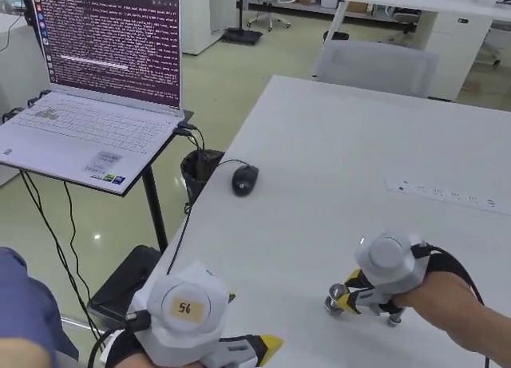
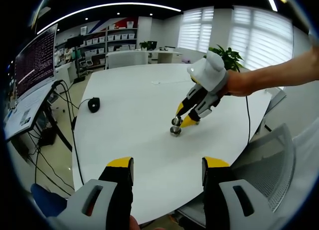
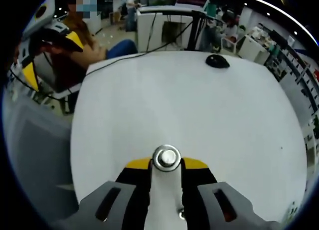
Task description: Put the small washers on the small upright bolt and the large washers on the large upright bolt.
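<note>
- Office surroundings were seen, with a white counter (image 1: 335,144) carrying the work, a laptop (image 1: 104,89) on a stand to its left and a grey chair (image 1: 375,65) at its far edge.
- An upright bolt (image 2: 175,128) was found near the front of the counter, at the tips of the right tongs (image 2: 185,115).
- These tongs were drawn narrow about the bolt's top and were judged to be clamped on it. Whether it was the large or the small bolt could not be settled.
- A second small metal piece (image 1: 394,320) was seen just beside it, under the same tongs, and was too small to be named.
- No washers could be made out with certainty.
- The left tongs (image 2: 167,166) were held wide and empty at the counter's near edge, well apart from the bolt.
- As bare metal, the bolt was judged stiff, heavy for its bulk and smooth enough to slip. It was also thought easily tipped if pushed near the top.
- Washers, being thin and flat, were expected to be hard to lift off the counter, so a hold across the outer rim was judged best.
- A computer mouse (image 1: 244,179) and a white power strip (image 1: 447,194) lay farther back, well apart from the work, and were judged not to stand in the way.
</note>
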